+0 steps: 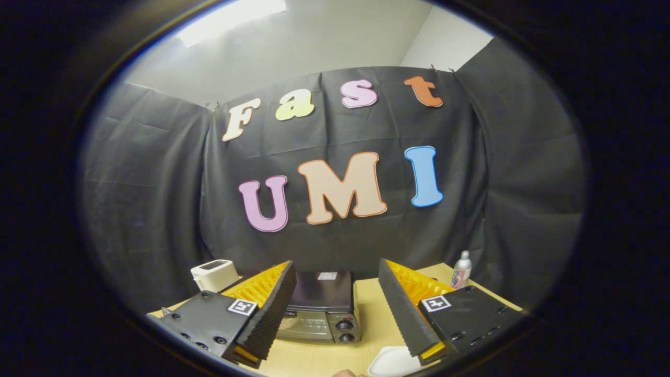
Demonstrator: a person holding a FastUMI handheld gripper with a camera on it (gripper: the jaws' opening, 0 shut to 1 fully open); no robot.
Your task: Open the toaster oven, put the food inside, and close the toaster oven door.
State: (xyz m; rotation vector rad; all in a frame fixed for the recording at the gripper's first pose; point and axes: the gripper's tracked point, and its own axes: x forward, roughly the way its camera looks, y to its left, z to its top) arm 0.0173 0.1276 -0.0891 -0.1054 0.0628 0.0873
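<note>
Tan bench (372,309) carries: black oven (323,306) at centre, door shut; white toaster (213,275) behind it to the left; bottle (461,269) at far right; white plate (393,362) at near edge.

A white toaster (213,274) and a spray bottle (461,269) stand well apart on the wooden table (374,309).

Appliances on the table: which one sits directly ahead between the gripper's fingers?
The dark toaster oven, door closed, ahead between the open gripper fingers. The white toaster stands off beyond one finger.
</note>
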